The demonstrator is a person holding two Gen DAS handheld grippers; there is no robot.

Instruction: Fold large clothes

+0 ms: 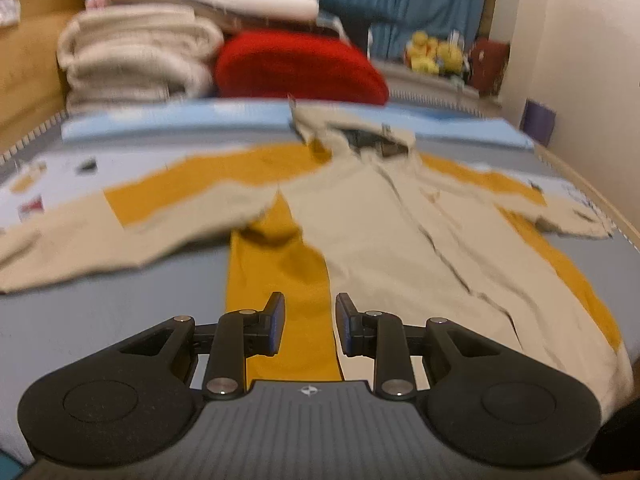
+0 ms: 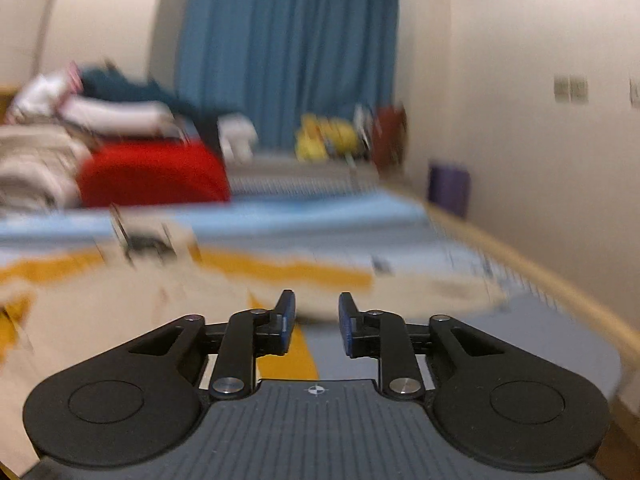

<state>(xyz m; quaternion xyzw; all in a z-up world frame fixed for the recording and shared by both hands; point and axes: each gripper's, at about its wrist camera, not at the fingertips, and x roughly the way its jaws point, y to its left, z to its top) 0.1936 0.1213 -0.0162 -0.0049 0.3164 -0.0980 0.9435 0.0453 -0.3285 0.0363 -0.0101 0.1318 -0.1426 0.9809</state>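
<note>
A beige-and-mustard cotton jacket (image 1: pixel 380 216) lies spread flat on the grey-blue bed (image 1: pixel 100 320), collar away from the viewer, both sleeves stretched outward. The left hand-held gripper (image 1: pixel 310 324) hovers over the jacket's hem — jaws parted, nothing between them. The right hand-held gripper (image 2: pixel 317 322) is likewise released and empty, above the jacket's right side. Beyond — a red cushion (image 1: pixel 296 68), folded cream blankets (image 1: pixel 132 60), a blue curtain (image 2: pixel 288 48). Both views are blurred.
</note>
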